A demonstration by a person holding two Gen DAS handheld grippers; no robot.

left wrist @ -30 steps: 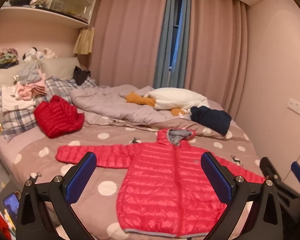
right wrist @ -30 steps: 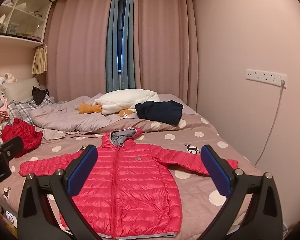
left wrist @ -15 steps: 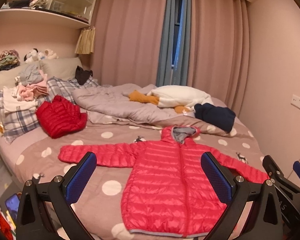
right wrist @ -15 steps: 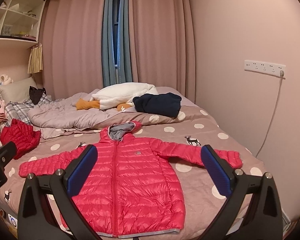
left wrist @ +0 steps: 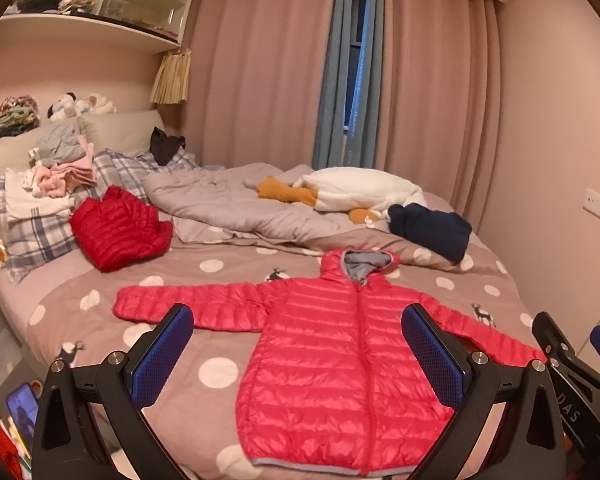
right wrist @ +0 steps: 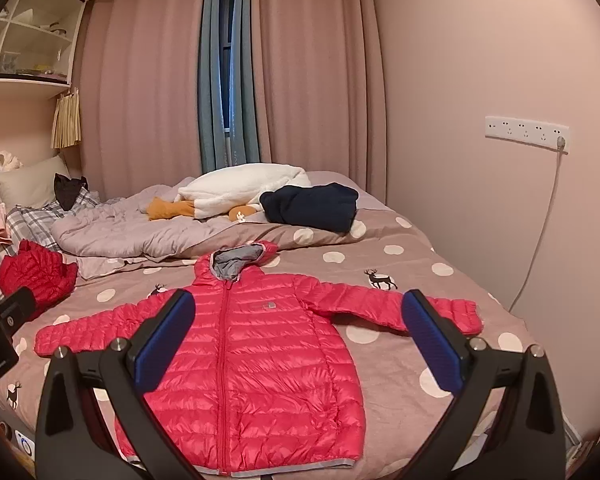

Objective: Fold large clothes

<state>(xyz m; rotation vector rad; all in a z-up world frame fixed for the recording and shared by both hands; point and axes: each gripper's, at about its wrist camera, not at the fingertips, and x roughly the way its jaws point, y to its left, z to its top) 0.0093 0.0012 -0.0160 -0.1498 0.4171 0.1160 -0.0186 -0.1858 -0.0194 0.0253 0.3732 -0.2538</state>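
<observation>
Left gripper (left wrist: 298, 354) and right gripper (right wrist: 296, 344): jaws spread wide on both, nothing between them, both held above the near edge of the bed (right wrist: 416, 280), not touching fabric. Right gripper also visible at the far right edge of the left wrist view. Pink puffer jacket (right wrist: 256, 344) lies flat, front up, zipped, on the polka-dot cover (left wrist: 216, 372); hem toward the near edge, sleeves spread out to both sides, grey-lined hood (right wrist: 238, 262) pointing away. Further back on the left: a crumpled red puffer jacket (left wrist: 118, 230) next to a plaid pillow (left wrist: 36, 232) with a pile of light clothes (left wrist: 56, 168) on top. Mid-bed: a rumpled grey duvet (left wrist: 228, 204). Behind it a white plush with orange parts (right wrist: 240, 192), probably a goose, hard to say, and a dark navy garment (right wrist: 312, 206) just beside it. Back wall: pink curtains (right wrist: 148, 92) and a blue curtain (right wrist: 228, 80). Socket strip (right wrist: 526, 130) on the right wall with one cable plugged in.
</observation>
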